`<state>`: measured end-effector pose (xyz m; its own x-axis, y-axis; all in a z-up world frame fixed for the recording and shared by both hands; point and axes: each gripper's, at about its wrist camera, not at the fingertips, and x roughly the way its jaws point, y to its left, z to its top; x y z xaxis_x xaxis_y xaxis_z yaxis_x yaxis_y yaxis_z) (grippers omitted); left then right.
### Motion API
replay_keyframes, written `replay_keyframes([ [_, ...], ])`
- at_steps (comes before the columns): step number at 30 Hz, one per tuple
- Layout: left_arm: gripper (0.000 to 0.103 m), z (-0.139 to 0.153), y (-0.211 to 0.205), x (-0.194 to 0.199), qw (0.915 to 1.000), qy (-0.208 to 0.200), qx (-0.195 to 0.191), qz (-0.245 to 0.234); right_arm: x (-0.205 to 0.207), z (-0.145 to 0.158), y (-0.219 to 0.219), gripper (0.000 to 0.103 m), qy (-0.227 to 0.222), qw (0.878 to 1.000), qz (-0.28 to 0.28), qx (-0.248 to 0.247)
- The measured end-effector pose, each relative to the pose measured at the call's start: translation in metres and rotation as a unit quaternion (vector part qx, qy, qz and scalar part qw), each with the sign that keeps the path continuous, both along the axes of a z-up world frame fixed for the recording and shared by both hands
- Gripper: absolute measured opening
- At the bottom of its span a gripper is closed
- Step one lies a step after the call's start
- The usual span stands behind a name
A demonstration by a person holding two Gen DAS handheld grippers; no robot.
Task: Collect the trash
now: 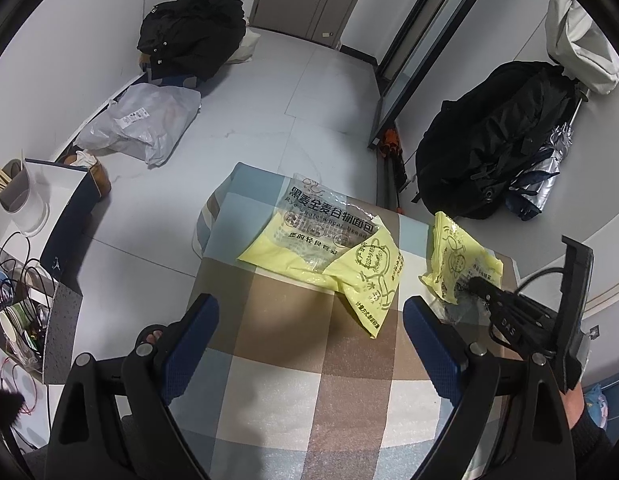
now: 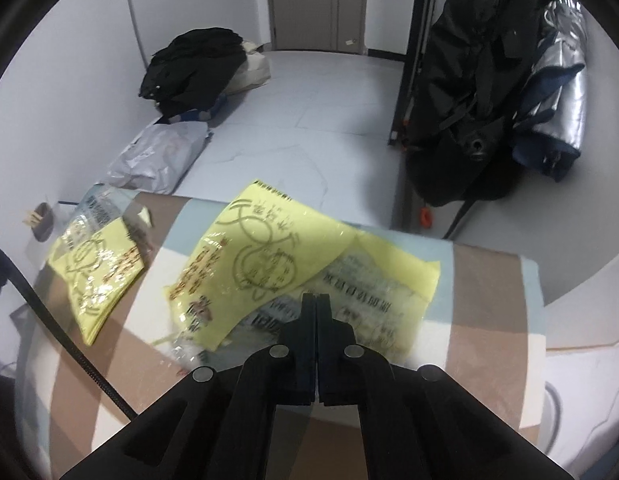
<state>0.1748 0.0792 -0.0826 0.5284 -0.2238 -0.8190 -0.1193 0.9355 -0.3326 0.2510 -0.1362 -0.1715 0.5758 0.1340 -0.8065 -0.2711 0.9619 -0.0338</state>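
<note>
While the left tongs (image 1: 309,320) hover spread over the checked surface (image 1: 277,380), the right tongs (image 2: 316,300) pinch one bread wrapper (image 2: 293,264) near its right edge; another wrapper (image 1: 321,240) lies mid-surface, long axis diagonal.

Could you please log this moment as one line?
left gripper: open, above table | right gripper: shut on right wrapper | left wrapper: untouched

On the bread wrapper (image 1: 329,236) lying far on my checked table, I read large dark characters "黑麦全麦谷物面包", with "Rye whole wheat bread" printed just beneath them. The smaller lines below, and the round stamp on its yellow flap, are too small for me to make out. On my right tongs (image 1: 475,284) I see white letters that look like "DAS".
</note>
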Motion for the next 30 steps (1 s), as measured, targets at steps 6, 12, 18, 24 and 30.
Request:
replay_keyframes([
  [6,0.092,-0.002,0.002,0.0,1.0,0.004,-0.008,0.0,-0.016,0.008,-0.013,0.0,0.014,0.998,0.006,0.064],
  [12,0.092,-0.002,0.003,-0.002,0.9999,0.004,-0.013,0.0,-0.02,0.027,-0.027,0.055,0.003,0.997,0.013,0.077],
  [18,0.092,-0.005,0.005,0.0,0.9998,0.01,-0.015,0.006,0.018,0.024,-0.039,0.072,0.005,0.999,0.016,0.031],
  [24,0.092,-0.006,0.005,0.004,0.9998,0.013,-0.015,0.008,0.052,0.009,-0.048,0.073,0.045,0.998,0.025,0.019],
  [30,0.092,-0.008,0.004,0.008,0.9997,0.018,-0.014,0.006,0.037,0.007,-0.034,0.051,0.036,0.998,0.056,0.012],
])
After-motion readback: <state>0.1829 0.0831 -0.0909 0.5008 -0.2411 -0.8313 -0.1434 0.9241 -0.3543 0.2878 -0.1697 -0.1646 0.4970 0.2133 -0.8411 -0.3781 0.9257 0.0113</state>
